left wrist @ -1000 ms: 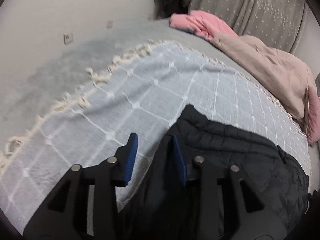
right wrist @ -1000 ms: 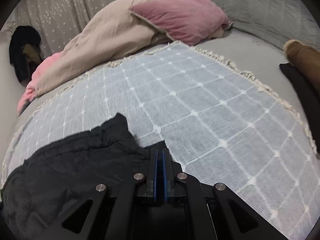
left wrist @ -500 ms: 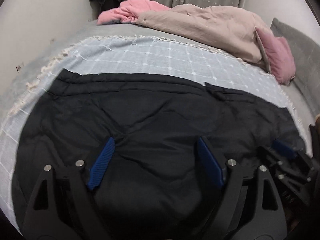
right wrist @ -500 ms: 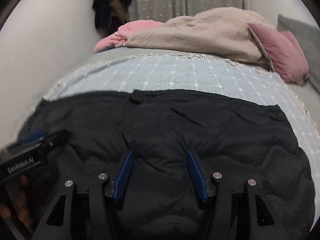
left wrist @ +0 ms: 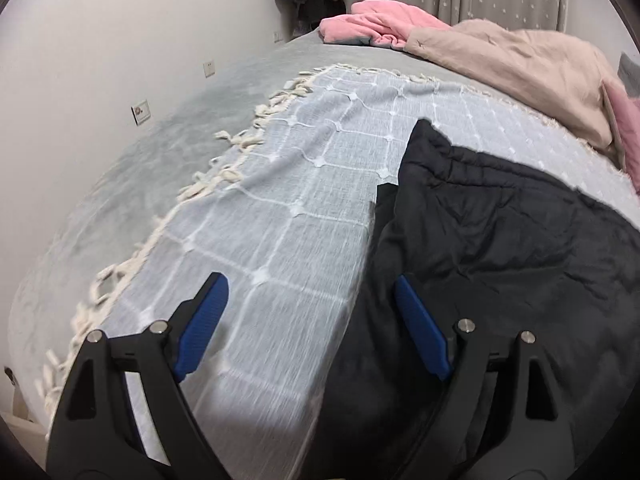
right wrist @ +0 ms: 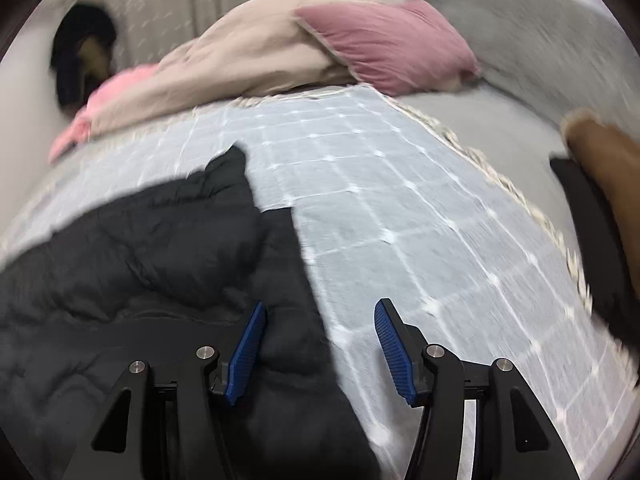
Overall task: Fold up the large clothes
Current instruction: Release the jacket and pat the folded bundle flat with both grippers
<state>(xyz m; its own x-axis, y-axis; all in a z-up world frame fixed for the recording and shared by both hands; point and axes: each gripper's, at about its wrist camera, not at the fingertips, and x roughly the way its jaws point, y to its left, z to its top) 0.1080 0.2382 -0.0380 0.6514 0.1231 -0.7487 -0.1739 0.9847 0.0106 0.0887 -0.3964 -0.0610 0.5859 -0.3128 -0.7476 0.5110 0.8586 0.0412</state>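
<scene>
Black jacket [left wrist: 500,248] lies on the checked blanket [left wrist: 280,200] on the bed, lower right of left-wrist frame, looks partly folded. Left hand-held gripper [left wrist: 308,328] and right hand-held gripper [right wrist: 320,348] both apart, gripping nothing. Further folds probably remain.

Right gripper [right wrist: 320,344] at bottom centre, blue pads apart, nothing clamped. A black quilted jacket [right wrist: 160,248] fills the lower left, lying on a pale blue checked blanket [right wrist: 400,220]. A beige duvet [right wrist: 240,56] and pink pillow [right wrist: 392,44] sit along the top.
</scene>
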